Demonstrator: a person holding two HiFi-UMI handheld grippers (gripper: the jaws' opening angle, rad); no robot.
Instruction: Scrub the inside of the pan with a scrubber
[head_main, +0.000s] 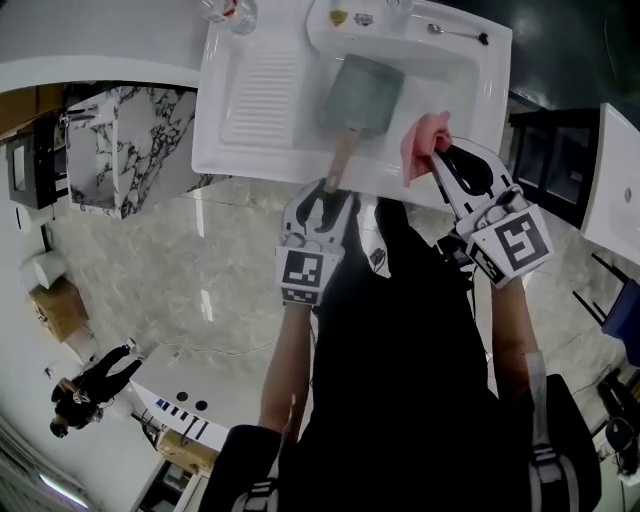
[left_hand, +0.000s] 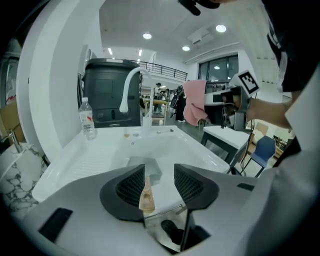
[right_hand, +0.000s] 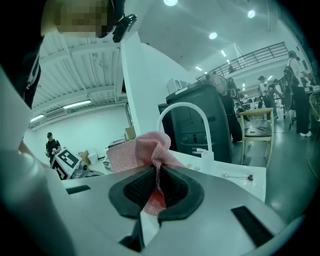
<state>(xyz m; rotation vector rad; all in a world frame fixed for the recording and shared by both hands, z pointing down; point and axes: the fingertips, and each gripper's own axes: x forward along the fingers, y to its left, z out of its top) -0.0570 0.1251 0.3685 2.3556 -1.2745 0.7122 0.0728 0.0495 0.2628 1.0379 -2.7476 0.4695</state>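
I see a glossy white sink, smooth like glazed ceramic. The pan looks matt grey, its handle pale bare wood. The scrubber is pink, coarse woven mesh. The bottle is clear plastic; the floor polished, marbled.

Glossy marble-pattern floor. Marble-veined cabinet at head view's left. Recessed ceiling lights lit. Blue chair beside a white table.
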